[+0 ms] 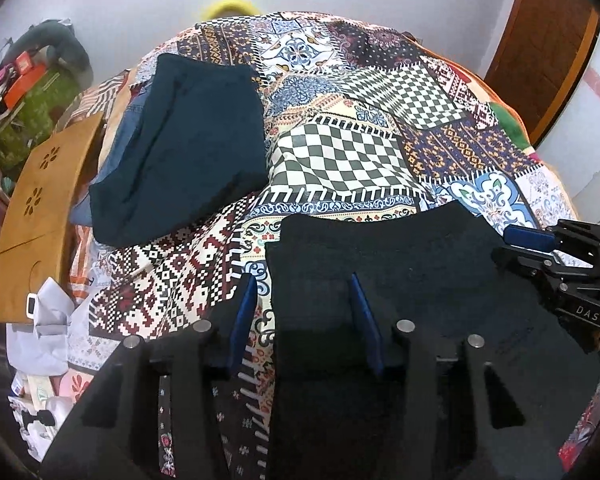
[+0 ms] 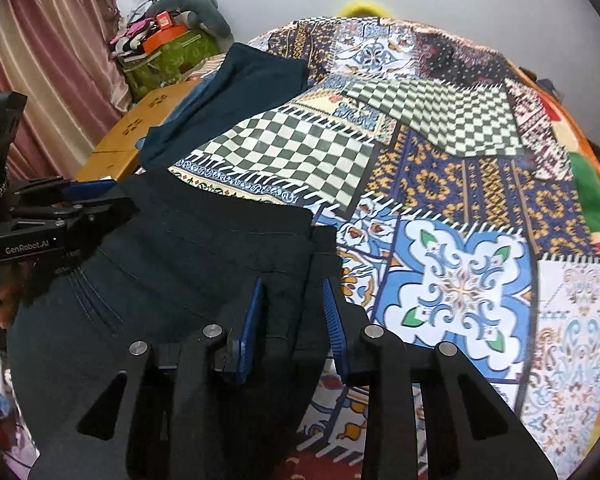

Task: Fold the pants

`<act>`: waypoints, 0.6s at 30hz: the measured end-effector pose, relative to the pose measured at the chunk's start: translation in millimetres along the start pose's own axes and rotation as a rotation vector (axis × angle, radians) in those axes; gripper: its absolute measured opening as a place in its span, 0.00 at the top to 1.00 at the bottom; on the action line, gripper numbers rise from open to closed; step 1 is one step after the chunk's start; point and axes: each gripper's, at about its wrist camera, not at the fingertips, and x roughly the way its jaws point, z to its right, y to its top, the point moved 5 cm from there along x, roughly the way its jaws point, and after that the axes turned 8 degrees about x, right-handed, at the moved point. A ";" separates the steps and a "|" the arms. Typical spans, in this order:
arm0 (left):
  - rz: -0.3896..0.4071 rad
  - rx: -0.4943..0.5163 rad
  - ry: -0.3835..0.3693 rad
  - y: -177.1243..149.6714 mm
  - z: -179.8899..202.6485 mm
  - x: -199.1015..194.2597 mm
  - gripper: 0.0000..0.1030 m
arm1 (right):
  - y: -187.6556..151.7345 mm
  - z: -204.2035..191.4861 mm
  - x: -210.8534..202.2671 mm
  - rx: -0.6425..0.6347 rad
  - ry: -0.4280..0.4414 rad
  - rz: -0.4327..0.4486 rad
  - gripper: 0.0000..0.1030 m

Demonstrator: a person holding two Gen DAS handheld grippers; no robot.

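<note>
A: Where are the pants?

B: The black pants [image 1: 420,280] lie on the patchwork bedspread [image 1: 340,152], filling the lower right of the left wrist view. In the right wrist view the same pants [image 2: 160,272] fill the lower left, stitched seams showing.

A: And the left gripper?

B: The left gripper [image 1: 304,300] sits at bottom centre of its view, partly open. Its right blue finger [image 1: 366,320] lies on the black cloth and its left one on the bedspread, so the pants' left edge runs between them. Whether the pads press the cloth I cannot tell.

A: The right one?

B: The right gripper [image 2: 294,304] is narrower, with the pants' right edge in the gap between its blue fingers [image 2: 254,312]. No firm pinch shows (the cloth looks slack there). It also shows at the right edge of the left wrist view [image 1: 540,248].

A: Anything else on the bed?

B: A folded dark teal garment [image 1: 184,148] sits at upper left of the left view, on top of something blue denim [image 1: 116,152], well apart from the black pants. Left of that is a wooden board with flower cut-outs [image 1: 36,208], and further up a green box [image 1: 36,120] heaped with clutter. A pink striped curtain [image 2: 48,52] hangs at upper left of the right view.
</note>
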 end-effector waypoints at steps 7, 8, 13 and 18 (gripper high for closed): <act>0.064 -0.041 0.035 -2.8 -10.8 -42.6 0.47 | 2.9 -1.6 -30.6 0.008 -0.026 0.058 0.69; 0.076 -0.046 0.037 -3.6 -11.8 -49.4 0.41 | 2.9 -2.9 -36.5 0.010 -0.021 0.068 0.65; 0.125 -0.069 0.049 -10.5 -13.6 -76.0 0.16 | 1.1 -14.2 -66.0 0.005 0.009 0.138 0.42; 0.086 -0.113 -0.003 -24.1 -12.8 -74.1 0.10 | -8.8 -22.6 -79.5 0.019 0.032 0.168 0.25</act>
